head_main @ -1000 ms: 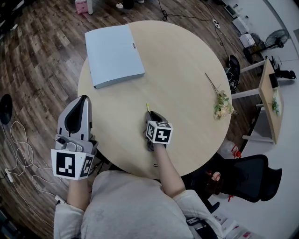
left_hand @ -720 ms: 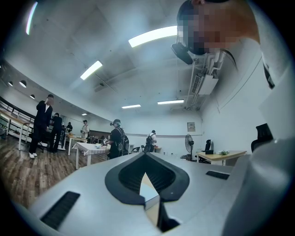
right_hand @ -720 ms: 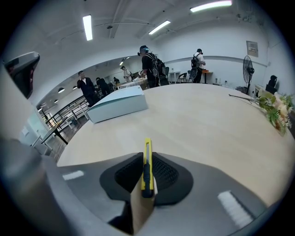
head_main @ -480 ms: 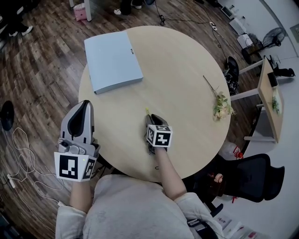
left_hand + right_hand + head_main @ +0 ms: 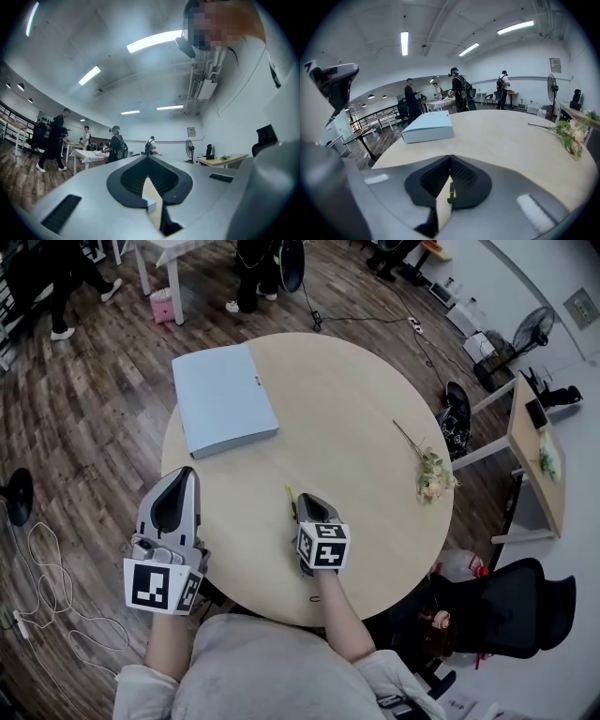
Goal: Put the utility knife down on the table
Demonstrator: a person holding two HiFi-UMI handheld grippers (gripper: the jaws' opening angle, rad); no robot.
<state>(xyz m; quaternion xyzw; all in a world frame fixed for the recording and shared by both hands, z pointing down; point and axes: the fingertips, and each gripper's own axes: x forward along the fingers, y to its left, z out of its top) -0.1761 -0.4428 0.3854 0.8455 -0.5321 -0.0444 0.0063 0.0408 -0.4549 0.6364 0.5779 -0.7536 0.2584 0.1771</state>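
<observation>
A yellow and black utility knife (image 5: pixel 290 500) (image 5: pixel 451 190) sits between the jaws of my right gripper (image 5: pixel 306 502) (image 5: pixel 450 160), which is shut on it low over the near middle of the round wooden table (image 5: pixel 366 409). Its yellow tip sticks out to the left of the jaws in the head view. Whether the knife touches the tabletop I cannot tell. My left gripper (image 5: pixel 176 486) (image 5: pixel 147 159) hovers at the table's near left edge, jaws shut with nothing in them.
A flat pale blue box (image 5: pixel 223 397) (image 5: pixel 429 126) lies at the table's far left. A dried flower sprig (image 5: pixel 427 470) (image 5: pixel 567 131) lies at the right. Another desk (image 5: pixel 534 442) and a black chair (image 5: pixel 506 610) stand to the right. People stand beyond the table.
The head view has tilted, so the table sits lower in the picture. Both grippers keep about the same places at the table, and the right one still holds the knife.
</observation>
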